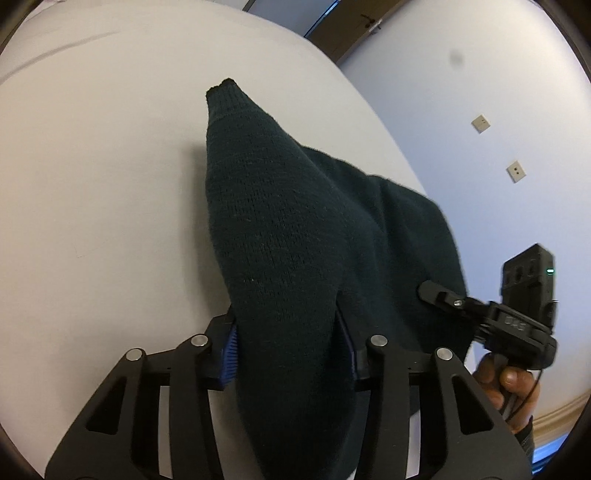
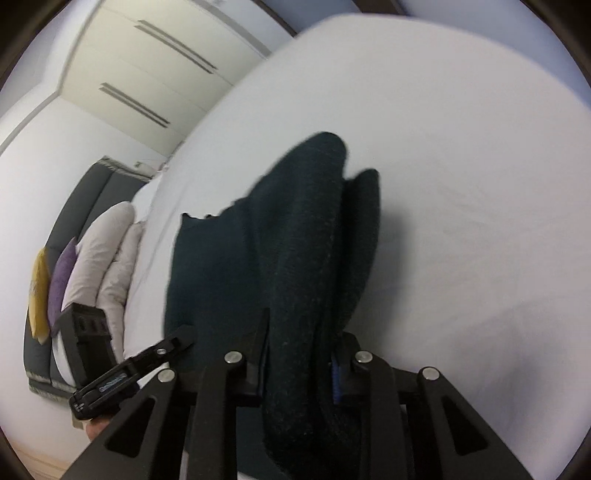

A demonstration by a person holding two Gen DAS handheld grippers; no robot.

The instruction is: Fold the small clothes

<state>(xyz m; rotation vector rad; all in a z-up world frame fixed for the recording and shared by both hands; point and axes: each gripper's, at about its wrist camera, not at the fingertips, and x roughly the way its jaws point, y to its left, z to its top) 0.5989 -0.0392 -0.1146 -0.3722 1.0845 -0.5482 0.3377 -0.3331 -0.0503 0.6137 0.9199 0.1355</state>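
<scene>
Two grippers: both clamp the dark green knit garment (image 1: 280,236)
Left gripper (image 1: 288,343): pinches one bunched edge
Right gripper (image 2: 299,354): pinches another fold above the white bed (image 2: 461,184)

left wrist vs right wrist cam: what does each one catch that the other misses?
Left wrist only: two wall sockets, a wooden door, and the person's hand under the right gripper.
Right wrist only: wardrobe doors, dark headboard, white pillows, purple and yellow cushions.
Both: the dark knit garment clamped in the fingers, over the white bed sheet.
</scene>
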